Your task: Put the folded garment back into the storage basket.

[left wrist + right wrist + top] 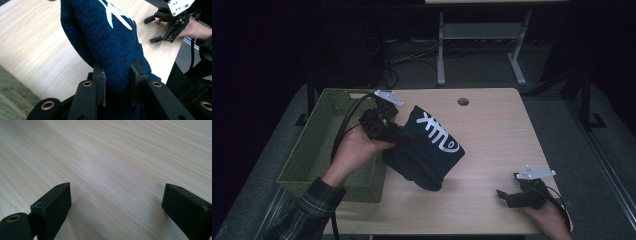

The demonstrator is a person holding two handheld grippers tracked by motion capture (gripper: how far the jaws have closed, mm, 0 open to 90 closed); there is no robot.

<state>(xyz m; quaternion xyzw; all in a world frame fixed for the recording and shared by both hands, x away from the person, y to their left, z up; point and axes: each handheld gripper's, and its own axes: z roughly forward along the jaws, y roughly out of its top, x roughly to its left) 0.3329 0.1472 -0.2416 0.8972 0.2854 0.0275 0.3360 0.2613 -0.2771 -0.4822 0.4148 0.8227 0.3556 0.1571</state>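
A dark blue knitted garment (427,147) with a white fish-bone print hangs bunched above the table. My left gripper (404,139) is shut on its left edge and holds it up. In the left gripper view the knit (112,45) is pinched between the two black jaws, and my left gripper (117,75) points across the table. My right gripper (503,196) rests near the table's front right corner with its jaws wide apart. In the right gripper view my right gripper (116,203) has bare wood between its fingers. It appears again as the right gripper (152,28) at the far side of the left gripper view.
A green woven basket (319,145) stands along the table's left side, right beside the left hand. The wooden table (492,130) has a round cable hole (463,102) at the back. A white desk frame (482,35) and cables lie on the floor behind.
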